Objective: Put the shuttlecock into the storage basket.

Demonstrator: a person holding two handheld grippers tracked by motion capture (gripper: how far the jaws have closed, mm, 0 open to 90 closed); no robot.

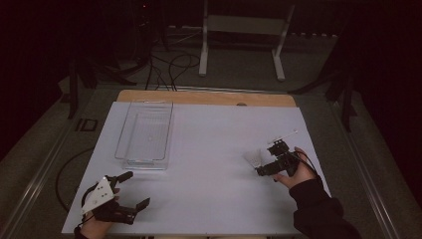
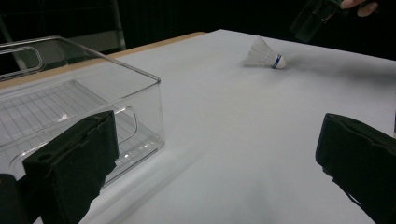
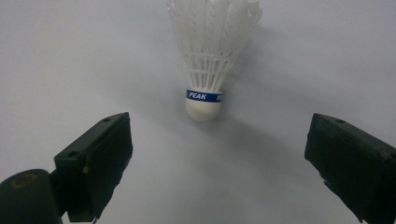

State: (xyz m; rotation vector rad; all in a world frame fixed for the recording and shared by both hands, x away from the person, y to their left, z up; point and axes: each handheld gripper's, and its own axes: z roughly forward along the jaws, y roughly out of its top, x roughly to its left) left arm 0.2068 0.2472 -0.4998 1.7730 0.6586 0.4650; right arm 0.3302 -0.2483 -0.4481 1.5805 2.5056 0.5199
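Right tongs [image 3: 217,154] spread wide, empty, aimed at shuttlecock [image 3: 210,56] lying on tabletop [image 1: 209,149], cork toward jaws; probably lined up for pickup. Left tongs [image 1: 130,190] open, empty, idle beside clear bin [image 1: 144,134].

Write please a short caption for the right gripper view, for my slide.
Open right gripper approaching a white shuttlecock lying on the white table, cork end toward the fingers.

Dark room, white frame [image 1: 242,30], floor cables [image 1: 169,67]
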